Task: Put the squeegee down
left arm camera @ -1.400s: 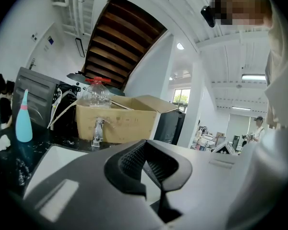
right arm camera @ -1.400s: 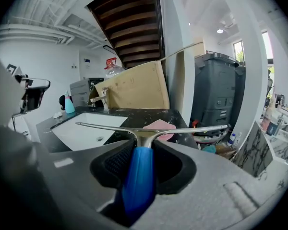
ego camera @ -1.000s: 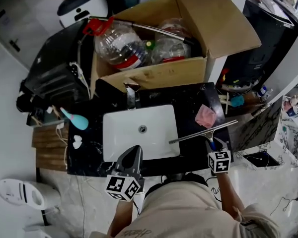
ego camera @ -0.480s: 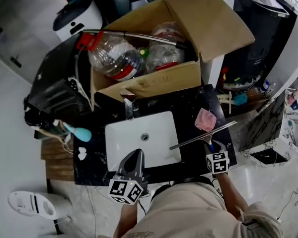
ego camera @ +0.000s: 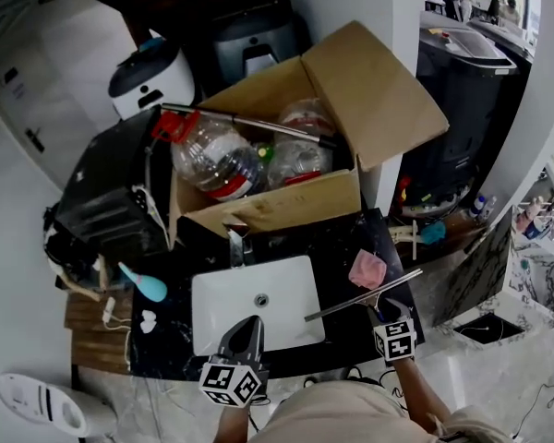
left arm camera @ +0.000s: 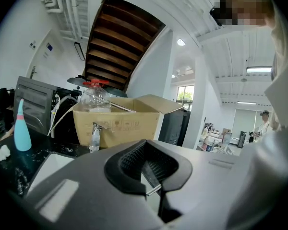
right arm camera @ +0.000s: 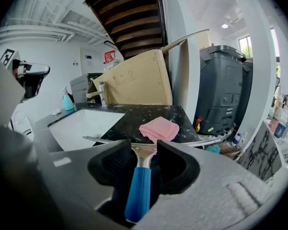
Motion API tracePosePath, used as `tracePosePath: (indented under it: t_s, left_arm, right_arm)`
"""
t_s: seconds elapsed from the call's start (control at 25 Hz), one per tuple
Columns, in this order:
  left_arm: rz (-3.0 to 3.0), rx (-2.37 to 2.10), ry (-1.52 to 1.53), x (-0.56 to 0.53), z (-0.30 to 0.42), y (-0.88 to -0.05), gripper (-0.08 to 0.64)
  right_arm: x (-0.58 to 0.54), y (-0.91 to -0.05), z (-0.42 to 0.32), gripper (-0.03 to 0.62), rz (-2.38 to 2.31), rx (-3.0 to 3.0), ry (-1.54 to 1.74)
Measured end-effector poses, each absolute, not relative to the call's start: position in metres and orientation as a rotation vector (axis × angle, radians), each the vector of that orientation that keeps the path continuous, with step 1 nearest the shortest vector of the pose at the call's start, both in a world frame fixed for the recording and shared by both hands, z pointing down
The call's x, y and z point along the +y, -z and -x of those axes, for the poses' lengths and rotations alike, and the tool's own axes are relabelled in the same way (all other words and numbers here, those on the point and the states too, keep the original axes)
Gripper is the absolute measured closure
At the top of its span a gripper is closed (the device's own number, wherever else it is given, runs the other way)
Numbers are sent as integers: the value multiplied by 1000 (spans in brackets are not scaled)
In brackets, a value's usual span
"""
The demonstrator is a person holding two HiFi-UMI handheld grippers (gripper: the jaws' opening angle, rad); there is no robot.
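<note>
Your right gripper (right arm camera: pixel 144 151), lower centre, is opening its jaws around the squeegee (right arm camera: pixel 138 188) (pads look clear of the handle); pull back crooked and you may drag the blade into the sink (right arm camera: pixel 81 123).

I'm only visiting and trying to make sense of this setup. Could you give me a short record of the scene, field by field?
setting: black marble counter with a white sink
squeegee: blade stretches across the counter right of the sink and appears to rest there
right gripper: jaws opening, the squeegee's blue handle between them, pads not pressing on it
left gripper: shut, empty, at the sink's near edge
right of sink: pink cloth
behind sink: cardboard box holding plastic bottles
</note>
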State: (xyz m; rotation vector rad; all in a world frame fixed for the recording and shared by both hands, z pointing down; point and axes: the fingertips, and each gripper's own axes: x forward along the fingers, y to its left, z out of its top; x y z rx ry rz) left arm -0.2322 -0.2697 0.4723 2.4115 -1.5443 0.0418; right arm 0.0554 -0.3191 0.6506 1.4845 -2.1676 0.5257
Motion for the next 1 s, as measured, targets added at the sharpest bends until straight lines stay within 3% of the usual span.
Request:
tracePosePath:
  t_s: [0.36, 0.6, 0.72, 1.0]
  left_arm:
    - [-2468, -1471, -35, -272, 209, -474, 545]
    - [-2466, -1432, -48, -265, 201, -485, 545]
    - [-2485, -1421, -42, -264, 196, -481, 545]
    - [-2573, -1436, 42, -267, 189, -437, 545]
  right_arm:
    - [-309, -602, -45, 422, -1440, -2302, -494]
    - [-302, -558, -26, 488, -1398, -2444, -422]
    - [-298, -532, -26, 579, -1407, -2488, -350]
    - [-296, -477, -18, 591, -1370, -2589, -183]
